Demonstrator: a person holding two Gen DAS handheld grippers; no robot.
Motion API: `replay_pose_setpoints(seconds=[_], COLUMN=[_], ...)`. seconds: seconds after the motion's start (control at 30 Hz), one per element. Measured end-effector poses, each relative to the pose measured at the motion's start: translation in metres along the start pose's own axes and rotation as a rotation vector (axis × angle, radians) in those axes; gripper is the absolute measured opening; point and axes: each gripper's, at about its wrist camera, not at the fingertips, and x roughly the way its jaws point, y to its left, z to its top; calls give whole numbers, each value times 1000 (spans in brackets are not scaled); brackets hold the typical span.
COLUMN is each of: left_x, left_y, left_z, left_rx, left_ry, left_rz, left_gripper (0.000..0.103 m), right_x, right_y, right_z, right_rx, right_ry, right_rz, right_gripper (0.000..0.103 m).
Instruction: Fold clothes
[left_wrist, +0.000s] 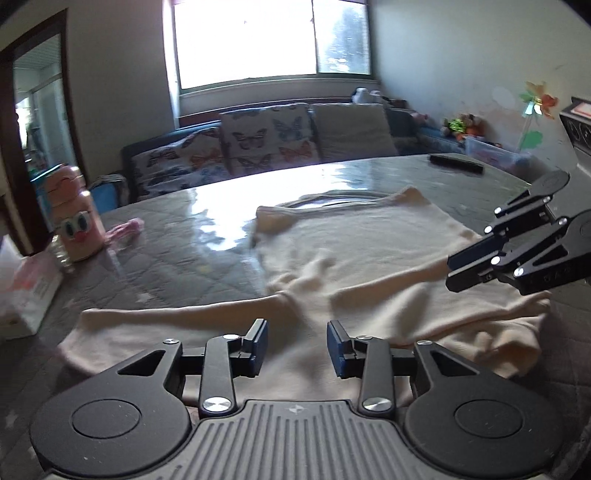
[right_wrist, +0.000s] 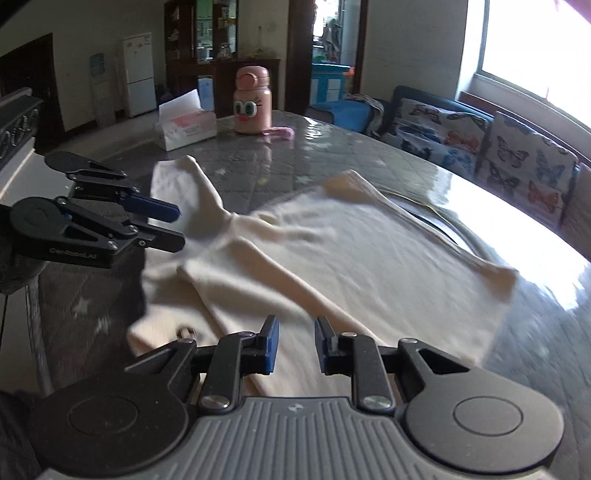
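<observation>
A cream top (left_wrist: 354, 258) lies spread on the grey quilted table (left_wrist: 177, 243), with one long sleeve (right_wrist: 195, 184) stretched out to the side. The left gripper (left_wrist: 297, 347) hangs just over the near edge of the top with its fingers apart and nothing between them — the right gripper (right_wrist: 295, 345) is over the top too, fingers apart and holding nothing. Farther back on the table stand a pink bottle with a face (right_wrist: 253, 105) and a tissue box (right_wrist: 184, 127) — the bottle is beside the box

Left wrist view: low, close over table (left_wrist: 166, 229), facing window (left_wrist: 271, 40). Right wrist view: low, close, facing cabinet (right_wrist: 218, 37). Shared: cream garment (left_wrist: 369, 251), pink bottle (right_wrist: 253, 101), sofa (left_wrist: 266, 140).
</observation>
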Motion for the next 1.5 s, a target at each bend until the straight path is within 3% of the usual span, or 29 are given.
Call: replay_pose_setpoints(seconds=[0.33, 0.5, 0.8, 0.87, 0.93, 1.0, 1.07, 1.27, 1.5], left_x=[3, 12, 36, 39, 42, 43, 41, 15, -20], left_y=[70, 101, 144, 148, 152, 152, 149, 115, 34], left_z=[-16, -17, -16, -16, -16, -14, -10, 18, 63], left_rx=[-204, -300, -427, -443, -459, -453, -447, -390, -248], left_ry=[65, 74, 107, 109, 106, 104, 96, -5, -143], left_rz=[234, 360, 500, 496, 487, 486, 480, 372, 125], left_gripper=[50, 53, 51, 49, 40, 13, 7, 5, 5], right_x=[47, 41, 31, 26, 20, 14, 9, -10, -35], right_y=[42, 50, 48, 45, 42, 38, 35, 16, -12], right_z=[14, 15, 13, 11, 9, 7, 5, -5, -28], right_rx=[-64, -89, -59, -44, -26, -8, 9, 98, 224], right_ry=[20, -2, -11, -18, -24, -31, -37, -67, -110], right_rz=[65, 60, 67, 62, 56, 49, 43, 2, -67], right_gripper=[22, 21, 22, 22, 22, 22, 22, 22, 22])
